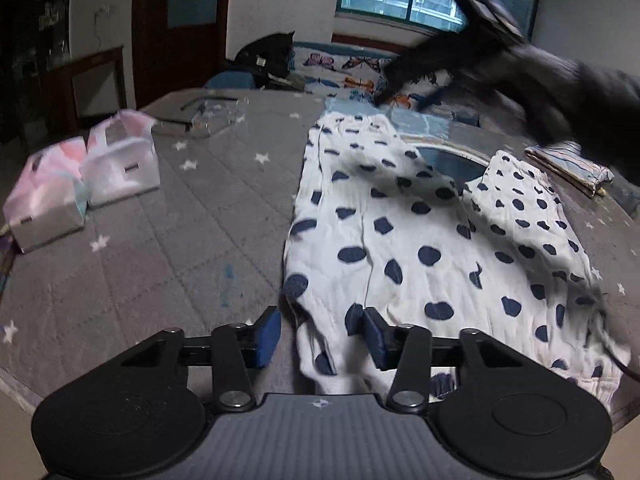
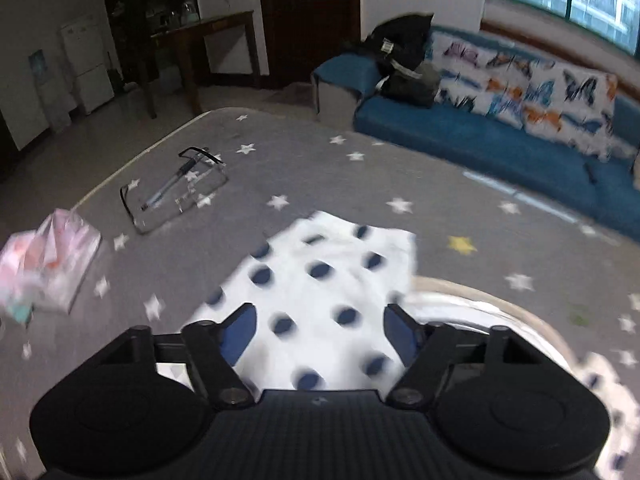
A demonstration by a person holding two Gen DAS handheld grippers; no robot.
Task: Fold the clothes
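A white garment with dark blue dots (image 1: 404, 240) lies spread on the grey star-patterned table cover (image 1: 180, 240). A piece of it is folded over at the right. My left gripper (image 1: 322, 338) is open, low over the garment's near left edge, with cloth between the pads; I cannot tell if it touches. My right gripper (image 2: 320, 334) is open above the garment's far part (image 2: 320, 280), which looks blurred. In the left wrist view the right gripper and arm (image 1: 492, 12) show blurred, high at the upper right.
Two pink-and-white tissue packs (image 1: 84, 184) lie at the left. A clear pouch with a pen (image 2: 176, 188) lies at the far left of the table. A folded striped cloth (image 1: 568, 168) lies at the right. A blue sofa with butterfly cushions (image 2: 520, 92) stands behind.
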